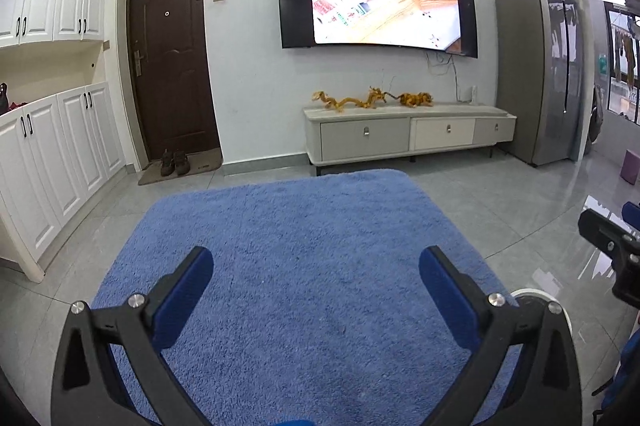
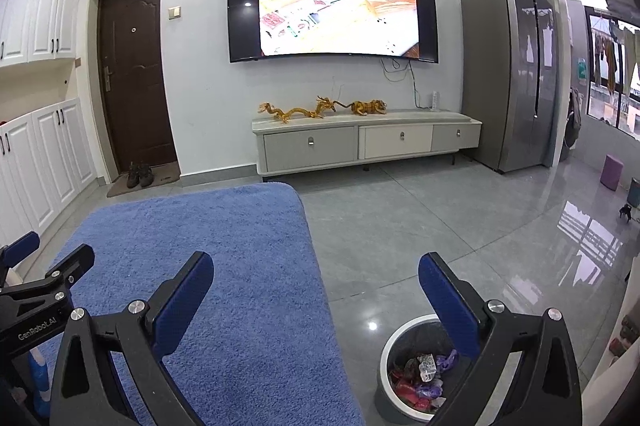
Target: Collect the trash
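Note:
A round grey trash bin (image 2: 386, 358) with a white rim stands on the floor at the lower right of the right wrist view; crumpled wrappers (image 2: 424, 372) in red, purple and clear lie inside it. My right gripper (image 2: 316, 290) is open and empty, its right finger above the bin's rim. My left gripper (image 1: 316, 286) hangs open over the blue fuzzy cloth (image 1: 304, 250), nothing between its fingers. A sliver of the bin's white rim (image 1: 532, 293) peeks out behind the left gripper's right finger. Each gripper shows at the edge of the other's view.
The blue cloth (image 2: 200, 258) covers a raised surface in front of me. Grey tiled floor (image 2: 420, 226) lies beyond. A white TV cabinet (image 2: 360, 141) with golden figurines, a wall TV, a fridge (image 2: 508, 73), a brown door and white cupboards (image 1: 52, 153) ring the room.

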Tool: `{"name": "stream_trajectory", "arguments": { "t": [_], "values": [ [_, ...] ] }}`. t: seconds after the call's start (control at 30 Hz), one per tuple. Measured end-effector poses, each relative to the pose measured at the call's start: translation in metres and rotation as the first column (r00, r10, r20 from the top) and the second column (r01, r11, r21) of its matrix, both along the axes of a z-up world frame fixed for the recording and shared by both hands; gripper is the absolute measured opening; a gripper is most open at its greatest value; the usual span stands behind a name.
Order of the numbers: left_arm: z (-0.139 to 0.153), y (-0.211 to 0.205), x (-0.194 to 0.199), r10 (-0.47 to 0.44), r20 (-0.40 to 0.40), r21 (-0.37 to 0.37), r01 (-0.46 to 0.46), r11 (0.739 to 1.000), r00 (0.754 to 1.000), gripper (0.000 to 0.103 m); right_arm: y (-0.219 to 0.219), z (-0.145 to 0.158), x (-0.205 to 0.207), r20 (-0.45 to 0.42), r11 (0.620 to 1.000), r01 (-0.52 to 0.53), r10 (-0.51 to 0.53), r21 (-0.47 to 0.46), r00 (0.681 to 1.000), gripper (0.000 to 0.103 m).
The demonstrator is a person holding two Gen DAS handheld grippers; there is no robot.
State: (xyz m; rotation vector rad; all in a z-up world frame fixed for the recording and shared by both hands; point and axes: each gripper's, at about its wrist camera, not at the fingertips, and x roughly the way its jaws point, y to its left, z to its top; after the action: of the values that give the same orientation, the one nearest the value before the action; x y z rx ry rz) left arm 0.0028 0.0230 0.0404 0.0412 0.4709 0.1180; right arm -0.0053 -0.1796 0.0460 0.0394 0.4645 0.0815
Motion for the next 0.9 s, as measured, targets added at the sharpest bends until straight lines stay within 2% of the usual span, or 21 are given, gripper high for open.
{"name": "stream_trajectory", "arguments": {
  "t": [0.4,0.9],
  "values": [
    [-0.002,0.0,0.001,-0.008,-0.013,-0.008,0.008,1.0,1.0,0.103,-0.004,-0.003,-0.001,-0.008,1.0,0.021,-0.021,-0.001,1.0,0.103],
    [-0.004,-0.03,0.0,-0.11,-0.042,-0.016,0.109,0.994,0.993,0.103,-0.029,-0.016,-0.006,-0.053,0.997,0.076,-0.076,-0.007,0.996,0.103]
  ]
}}
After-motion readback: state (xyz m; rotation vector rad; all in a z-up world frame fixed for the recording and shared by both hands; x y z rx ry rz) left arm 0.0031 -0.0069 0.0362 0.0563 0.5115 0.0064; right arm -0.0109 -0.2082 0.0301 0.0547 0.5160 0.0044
